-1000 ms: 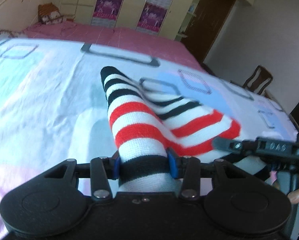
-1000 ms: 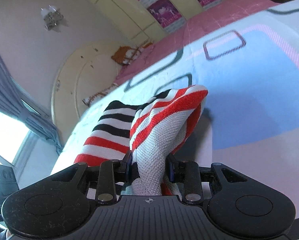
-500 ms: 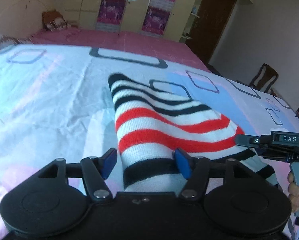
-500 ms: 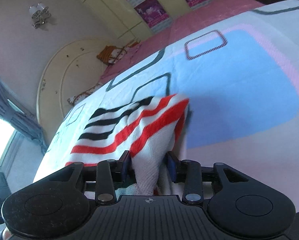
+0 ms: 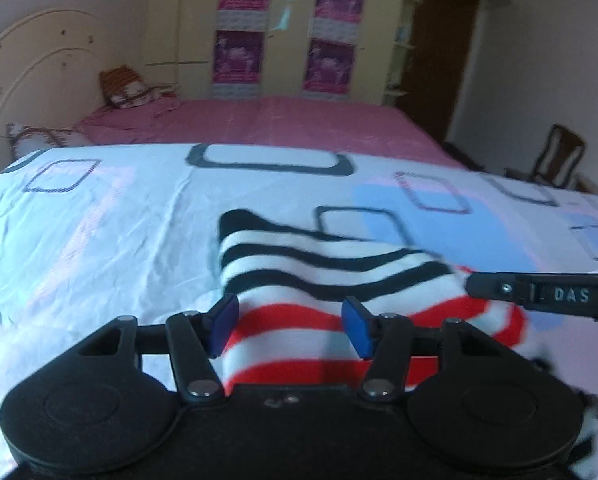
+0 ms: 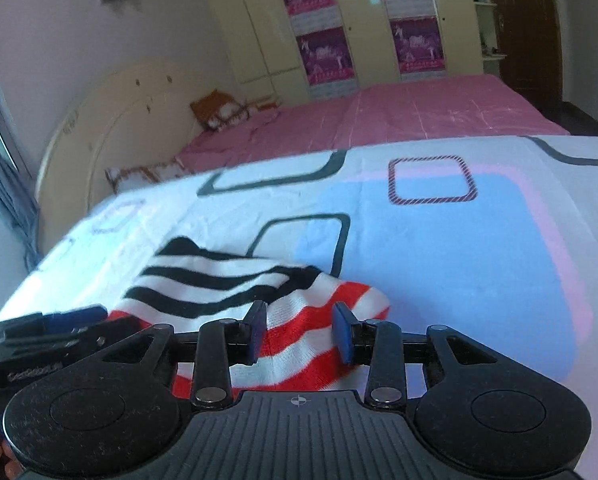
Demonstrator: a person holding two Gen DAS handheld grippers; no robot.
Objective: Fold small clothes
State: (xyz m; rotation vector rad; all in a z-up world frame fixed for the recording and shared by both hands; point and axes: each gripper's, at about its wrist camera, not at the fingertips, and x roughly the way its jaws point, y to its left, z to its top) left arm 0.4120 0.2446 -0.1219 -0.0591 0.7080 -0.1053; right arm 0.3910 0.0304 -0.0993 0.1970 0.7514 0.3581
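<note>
Garment [image 5: 331, 280]: white knit with black stripes at the far end and red stripes at the near end. Bedspread [image 5: 119, 216] beneath garment: white, with pale blue and pink patches and dark rounded-square outlines. Sheet [image 5: 279, 124] beyond bedspread: pink. Gripper pads [image 5: 357, 332]: blue

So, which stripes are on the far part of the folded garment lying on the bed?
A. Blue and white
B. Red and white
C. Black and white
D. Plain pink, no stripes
C: the striped garment shows black and white bands on its far part, with red and white bands nearer the tongs, as it lies on the patterned sheet.
</note>
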